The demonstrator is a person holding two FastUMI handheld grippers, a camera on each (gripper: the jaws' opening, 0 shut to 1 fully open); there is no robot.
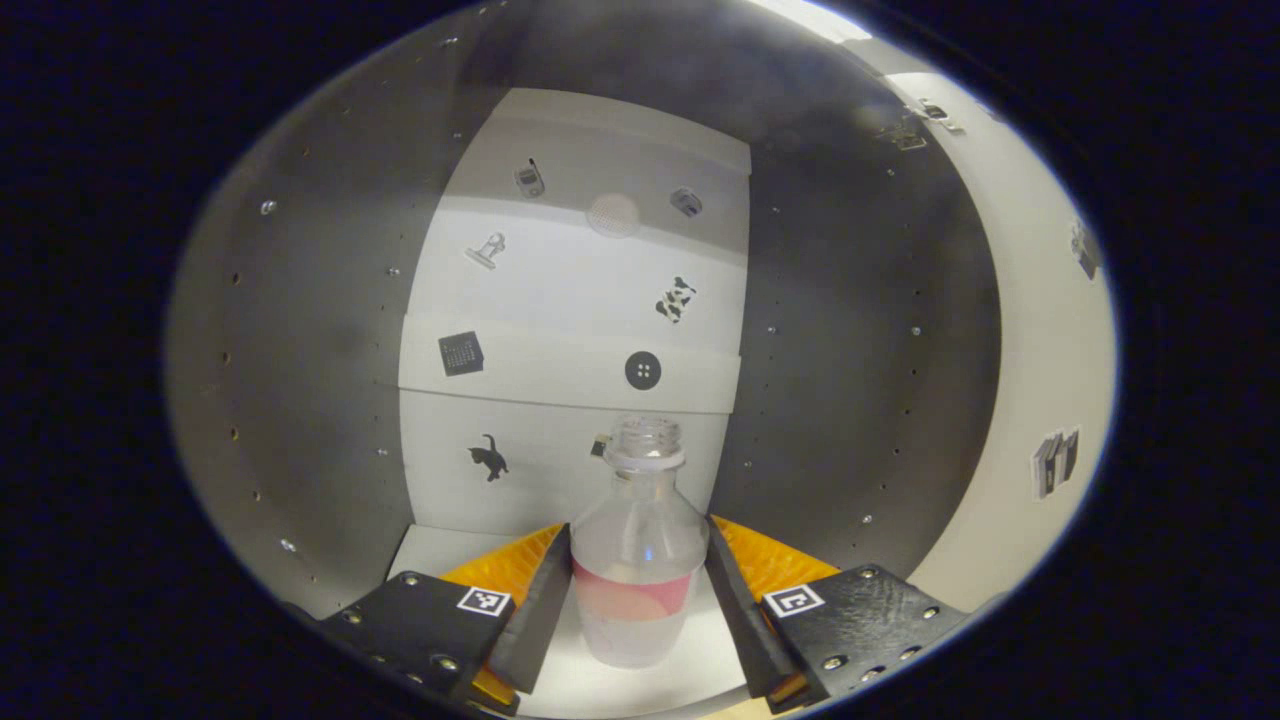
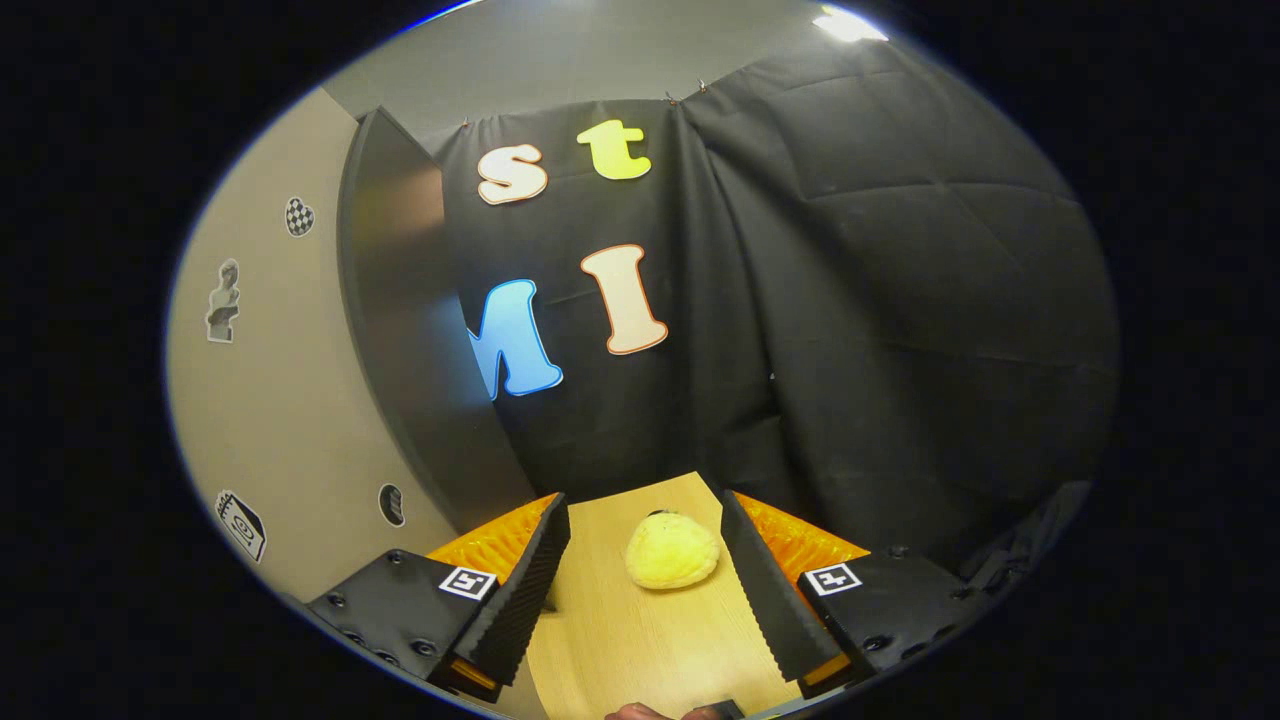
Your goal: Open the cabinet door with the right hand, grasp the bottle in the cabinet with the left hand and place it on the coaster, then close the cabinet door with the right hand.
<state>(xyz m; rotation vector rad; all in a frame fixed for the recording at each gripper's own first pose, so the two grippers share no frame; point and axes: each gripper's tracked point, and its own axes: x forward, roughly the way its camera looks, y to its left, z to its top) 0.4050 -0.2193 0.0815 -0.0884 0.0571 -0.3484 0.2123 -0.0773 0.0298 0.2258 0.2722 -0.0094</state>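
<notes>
A clear bottle [image 1: 640, 560] with no cap and a pink band round its lower body stands upright on the white floor [image 1: 432, 550] inside the cabinet. My left gripper [image 1: 638, 526] reaches into the cabinet, and both fingers press against the bottle's sides at shoulder height. In the right gripper view, the right gripper [image 2: 644, 500] hovers open over a wooden table [image 2: 620, 640] with nothing between its fingers. The dark cabinet door [image 2: 400, 330] stands swung open to its left.
Grey side walls [image 1: 310, 330] and a white back panel [image 1: 570, 290] with small stickers close in around the bottle. A yellow fluffy thing [image 2: 672, 552] lies on the table ahead of the right gripper. A beige cabinet side [image 2: 270, 400] stands at the left.
</notes>
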